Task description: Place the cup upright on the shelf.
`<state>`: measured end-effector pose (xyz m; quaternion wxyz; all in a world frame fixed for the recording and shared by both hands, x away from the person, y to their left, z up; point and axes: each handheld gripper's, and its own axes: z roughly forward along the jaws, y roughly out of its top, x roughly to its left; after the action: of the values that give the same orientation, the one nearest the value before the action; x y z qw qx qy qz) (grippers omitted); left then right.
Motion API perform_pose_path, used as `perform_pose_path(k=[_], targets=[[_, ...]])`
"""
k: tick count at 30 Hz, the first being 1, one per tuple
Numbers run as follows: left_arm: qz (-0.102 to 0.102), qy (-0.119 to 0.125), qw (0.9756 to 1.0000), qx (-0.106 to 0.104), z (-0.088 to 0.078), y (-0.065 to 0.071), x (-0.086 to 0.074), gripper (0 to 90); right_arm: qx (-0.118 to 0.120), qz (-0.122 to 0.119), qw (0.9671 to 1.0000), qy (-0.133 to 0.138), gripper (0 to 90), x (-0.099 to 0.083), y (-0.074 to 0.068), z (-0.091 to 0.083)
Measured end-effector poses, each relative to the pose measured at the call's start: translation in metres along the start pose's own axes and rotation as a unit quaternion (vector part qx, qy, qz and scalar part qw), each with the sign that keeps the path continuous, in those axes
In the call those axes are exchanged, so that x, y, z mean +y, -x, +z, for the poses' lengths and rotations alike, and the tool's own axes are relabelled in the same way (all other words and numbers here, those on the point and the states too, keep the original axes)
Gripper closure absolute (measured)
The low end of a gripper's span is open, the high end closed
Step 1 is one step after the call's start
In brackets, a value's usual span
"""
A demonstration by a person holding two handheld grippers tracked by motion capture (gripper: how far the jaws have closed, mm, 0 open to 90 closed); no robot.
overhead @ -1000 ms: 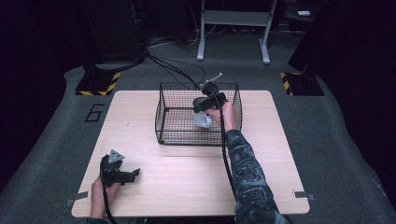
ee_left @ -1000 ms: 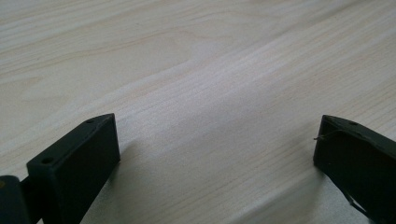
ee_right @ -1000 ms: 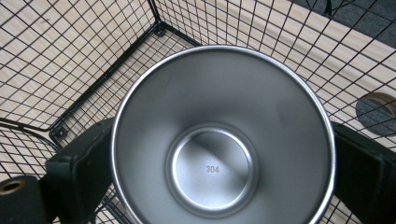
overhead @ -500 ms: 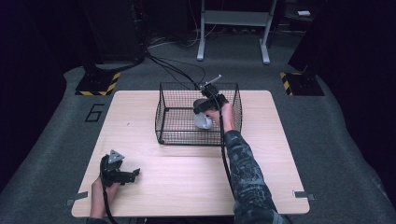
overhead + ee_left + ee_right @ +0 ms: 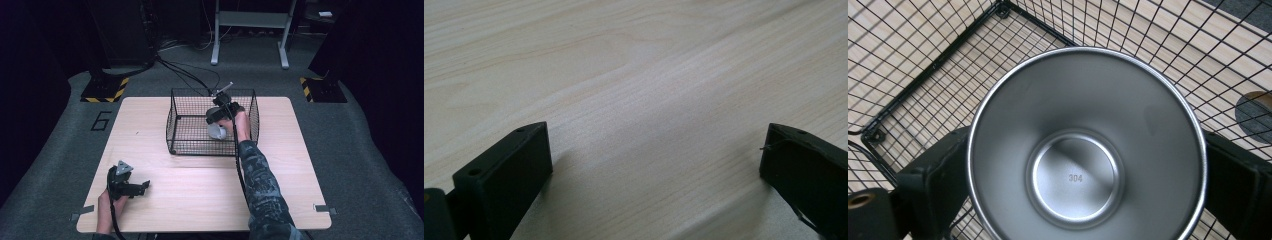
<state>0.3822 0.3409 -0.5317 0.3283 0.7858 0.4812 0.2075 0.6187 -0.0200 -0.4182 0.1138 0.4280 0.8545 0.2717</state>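
Clamped on either side of a steel cup (image 5: 1087, 150) inside the wire basket (image 5: 175, 120) toward the tabletop's far edge; spread wide over bare wood near its front left corner.

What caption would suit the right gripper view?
Right gripper, black jaws clasping a shiny steel cup stamped 304, inside a black wire basket.

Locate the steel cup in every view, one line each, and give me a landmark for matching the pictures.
High view: the steel cup sits right of centre, inside the wire basket, at the right gripper.
Left gripper view: not in it; bare table between the open fingers.
Right gripper view: the cup takes up the centre, mouth towards the camera, clamped between the fingers.
Shared landmark: the basket's black mesh.
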Motion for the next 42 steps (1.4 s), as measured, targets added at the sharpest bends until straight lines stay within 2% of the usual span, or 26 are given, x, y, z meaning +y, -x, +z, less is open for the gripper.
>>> perform_pose_path(k=[5, 13, 19, 21, 25, 26, 28, 29, 30, 31, 34, 42], targets=[[0.005, 0.001, 1.0, 0.002, 0.0, -0.001, 0.0, 0.3, 0.001, -0.005, 1.0, -0.004, 5.4, -0.002, 0.001, 0.001], [0.005, 0.001, 1.0, 0.002, 0.0, -0.001, 0.0, 0.3, 0.011, 0.009, 0.9999, 0.001, 5.1, -0.009, 0.005, 0.0], [0.005, 0.001, 1.0, 0.001, 0.0, -0.001, 0.0, 0.3, 0.009, 0.019, 0.9998, 0.003, 4.6, -0.01, 0.005, -0.001], [0.005, 0.001, 1.0, 0.001, 0.0, -0.001, 0.0, 0.3, 0.01, 0.023, 0.9997, -0.003, 0.0, -0.01, 0.005, -0.001], [-0.003, 0.007, 1.0, 0.002, 0.001, 0.0, 0.0, 0.4, 0.012, 0.032, 0.9994, 0.003, 0.0, -0.012, 0.008, -0.004], [-0.003, 0.007, 1.0, 0.002, 0.001, 0.0, 0.0, 0.3, 0.015, 0.036, 0.9992, 0.009, 0.0, -0.012, 0.008, -0.006], [0.005, 0.001, 1.0, 0.001, 0.0, -0.001, 0.0, 0.3, 0.017, 0.03, 0.9994, 0.009, 0.0, -0.013, 0.01, -0.01], [0.005, 0.001, 1.0, 0.001, 0.0, -0.001, 0.0, 0.3, 0.02, 0.037, 0.9989, 0.018, 0.0, -0.013, 0.008, -0.013], [0.005, 0.001, 1.0, 0.001, 0.0, -0.001, 0.0, 0.3, 0.02, 0.035, 0.9989, 0.022, 0.0, -0.013, 0.008, -0.017], [-0.004, 0.007, 1.0, 0.002, 0.001, 0.0, 0.0, 0.3, 0.021, 0.03, 0.9991, 0.022, 0.0, -0.013, 0.008, -0.019], [-0.002, 0.007, 1.0, 0.002, 0.001, 0.0, 0.0, 0.3, 0.025, 0.032, 0.9987, 0.032, 0.0, -0.014, 0.004, -0.031], [-0.002, 0.007, 1.0, 0.002, 0.001, 0.0, 0.0, 0.3, 0.039, -0.012, 0.9968, 0.069, 0.0, -0.02, -0.01, -0.066]])
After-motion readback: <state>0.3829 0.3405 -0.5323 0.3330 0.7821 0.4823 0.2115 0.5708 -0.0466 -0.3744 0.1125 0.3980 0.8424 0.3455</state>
